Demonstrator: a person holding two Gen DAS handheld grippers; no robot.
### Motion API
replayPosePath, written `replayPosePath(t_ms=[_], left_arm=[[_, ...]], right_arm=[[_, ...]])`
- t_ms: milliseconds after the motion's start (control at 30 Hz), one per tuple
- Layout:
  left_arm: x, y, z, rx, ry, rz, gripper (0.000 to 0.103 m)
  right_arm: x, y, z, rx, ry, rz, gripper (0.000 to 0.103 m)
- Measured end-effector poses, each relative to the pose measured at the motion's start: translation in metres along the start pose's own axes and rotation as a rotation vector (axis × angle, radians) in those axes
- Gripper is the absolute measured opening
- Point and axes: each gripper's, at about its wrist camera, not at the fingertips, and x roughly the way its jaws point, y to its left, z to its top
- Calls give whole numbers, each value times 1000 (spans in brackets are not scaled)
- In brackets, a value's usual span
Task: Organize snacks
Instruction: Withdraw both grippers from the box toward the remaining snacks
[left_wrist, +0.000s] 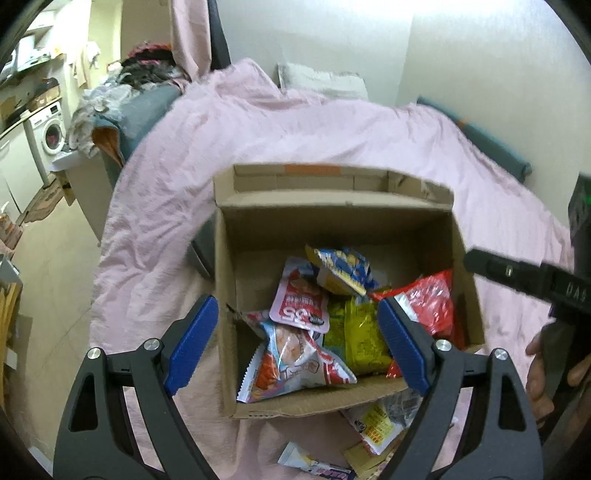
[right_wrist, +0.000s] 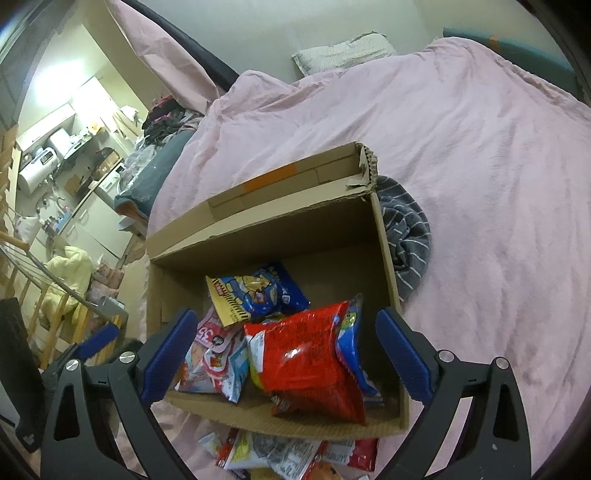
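Observation:
An open cardboard box (left_wrist: 463, 258) sits on the pink bedspread and holds several snack packets: a red bag (left_wrist: 432, 301), a yellow-green bag (left_wrist: 360, 332), a blue-yellow bag (left_wrist: 345, 269) and pink-white packets (left_wrist: 299, 354). My left gripper (left_wrist: 297, 347) is open and empty above the box's near side. In the right wrist view the box (right_wrist: 384, 243) holds the red bag (right_wrist: 306, 362) and blue-yellow bag (right_wrist: 258, 291). My right gripper (right_wrist: 288, 354) is open and empty over the box's near edge. It also shows at the right of the left wrist view, too little to tell its state.
More loose snack packets lie on the bedspread in front of the box (left_wrist: 373, 428) (right_wrist: 273, 456). A grey striped cloth (right_wrist: 410, 236) lies right of the box. A pillow (right_wrist: 343, 50) is at the bed's head. The bed's left edge drops to the floor (left_wrist: 48, 266).

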Motion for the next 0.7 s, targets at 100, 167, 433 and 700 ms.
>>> replayPosePath(t_ms=[100, 167, 433, 700], left_arm=[[-9, 5, -1, -31, -17, -1, 86], [-11, 6, -3, -27, -1, 5, 86], [-27, 11, -18, -34, 11, 29, 86], [-36, 14, -41, -56, 67, 28, 86]], right_arm=[[-11, 3, -4, -9, -9, 3, 100], [-16, 5, -7, -17, -14, -1, 100], [-30, 2, -24, -6, 1, -23, 100], [-44, 3, -45, 3, 29, -33, 100]])
